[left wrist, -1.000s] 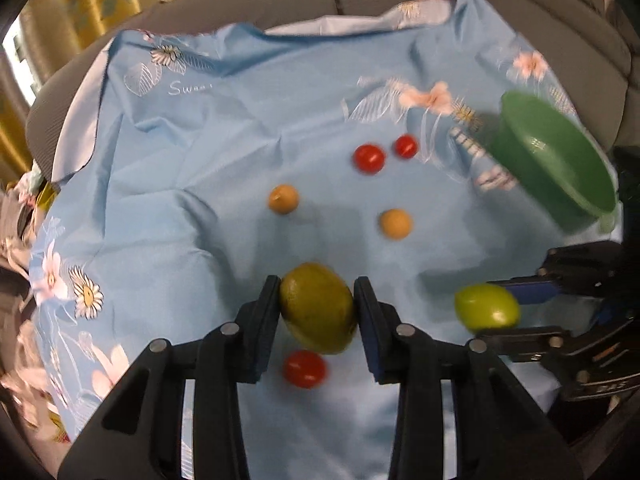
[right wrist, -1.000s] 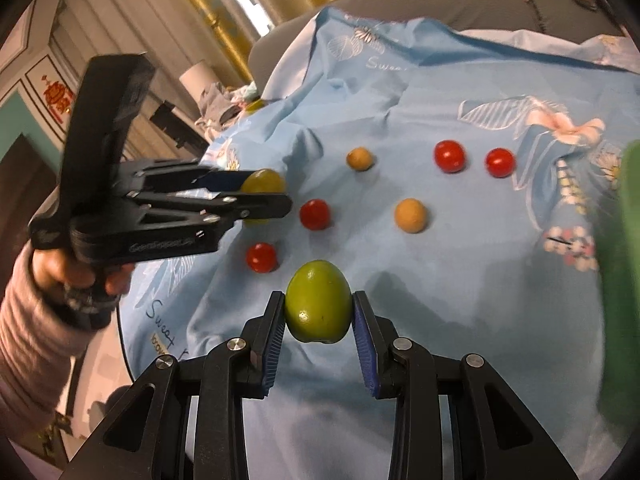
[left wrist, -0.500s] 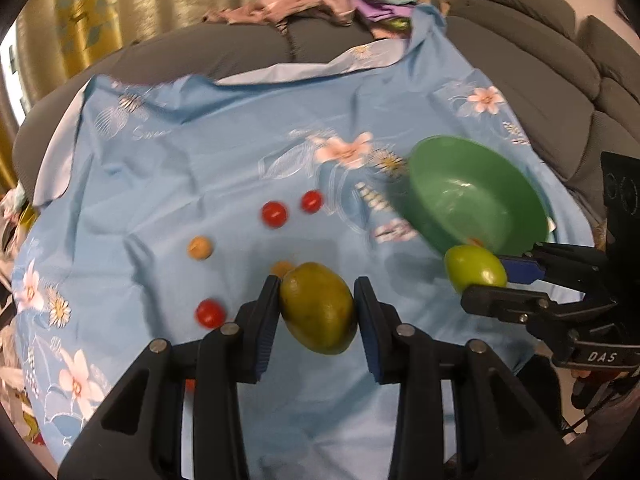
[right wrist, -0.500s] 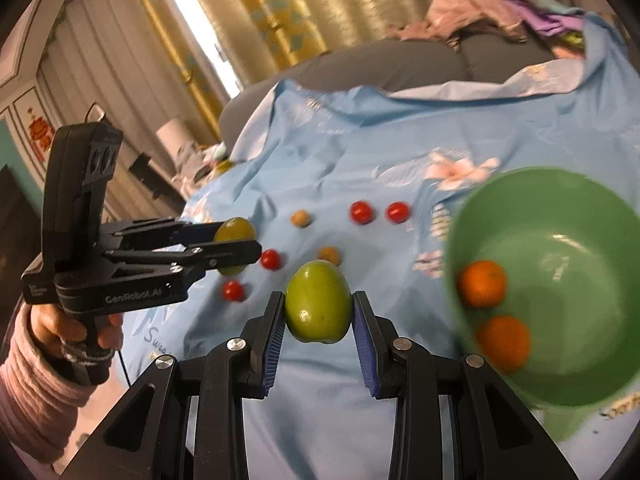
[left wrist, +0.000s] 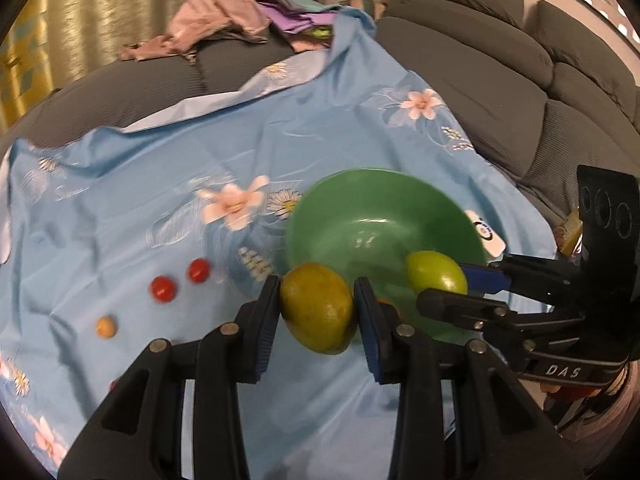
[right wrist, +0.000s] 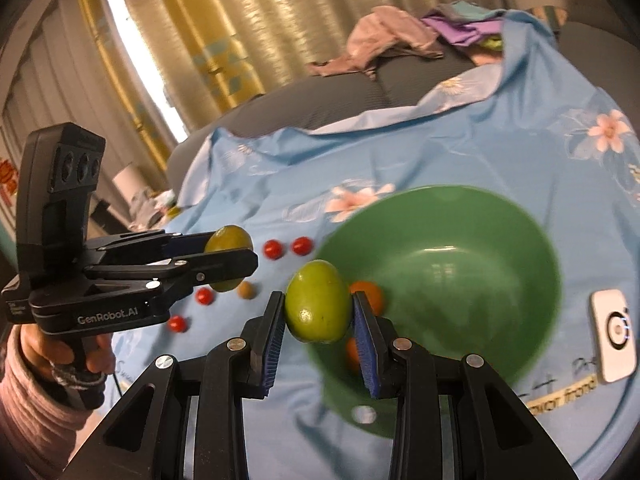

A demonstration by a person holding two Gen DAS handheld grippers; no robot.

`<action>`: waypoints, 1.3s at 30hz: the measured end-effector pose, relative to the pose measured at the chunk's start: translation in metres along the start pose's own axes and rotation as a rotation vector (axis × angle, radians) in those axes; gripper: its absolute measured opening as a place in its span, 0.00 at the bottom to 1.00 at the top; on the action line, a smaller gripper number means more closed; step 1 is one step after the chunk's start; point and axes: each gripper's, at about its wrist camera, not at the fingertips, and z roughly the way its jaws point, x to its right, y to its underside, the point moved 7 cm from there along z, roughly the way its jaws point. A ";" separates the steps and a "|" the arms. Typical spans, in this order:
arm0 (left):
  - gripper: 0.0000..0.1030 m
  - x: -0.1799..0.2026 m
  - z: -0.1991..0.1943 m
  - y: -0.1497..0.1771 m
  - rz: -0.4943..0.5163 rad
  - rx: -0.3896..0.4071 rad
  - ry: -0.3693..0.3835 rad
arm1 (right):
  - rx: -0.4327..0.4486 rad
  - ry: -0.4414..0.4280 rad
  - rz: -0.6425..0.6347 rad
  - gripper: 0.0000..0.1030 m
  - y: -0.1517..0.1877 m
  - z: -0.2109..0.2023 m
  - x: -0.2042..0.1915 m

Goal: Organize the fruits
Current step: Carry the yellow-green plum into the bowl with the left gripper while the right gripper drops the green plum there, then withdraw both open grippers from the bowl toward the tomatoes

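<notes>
Only right wrist shows oranges [right wrist: 366, 295] in bowl [right wrist: 532, 240].

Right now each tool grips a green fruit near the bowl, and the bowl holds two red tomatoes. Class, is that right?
Not quite. The green bowl holds orange fruits, not red tomatoes, as the right wrist view shows. The red tomatoes lie on the cloth. The rest stands.
</notes>
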 end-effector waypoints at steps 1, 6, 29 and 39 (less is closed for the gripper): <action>0.36 0.004 0.005 -0.002 0.003 -0.005 0.011 | 0.001 0.013 0.003 0.34 -0.001 -0.001 0.005; 0.36 0.018 0.028 -0.005 0.027 -0.038 0.040 | -0.011 0.067 0.021 0.34 0.001 -0.001 0.028; 0.80 0.012 0.031 0.019 -0.022 -0.072 -0.005 | -0.053 0.141 0.061 0.38 0.014 0.001 0.048; 0.86 -0.060 -0.040 0.104 -0.234 -0.043 -0.166 | -0.053 0.042 0.025 0.39 0.018 -0.007 0.011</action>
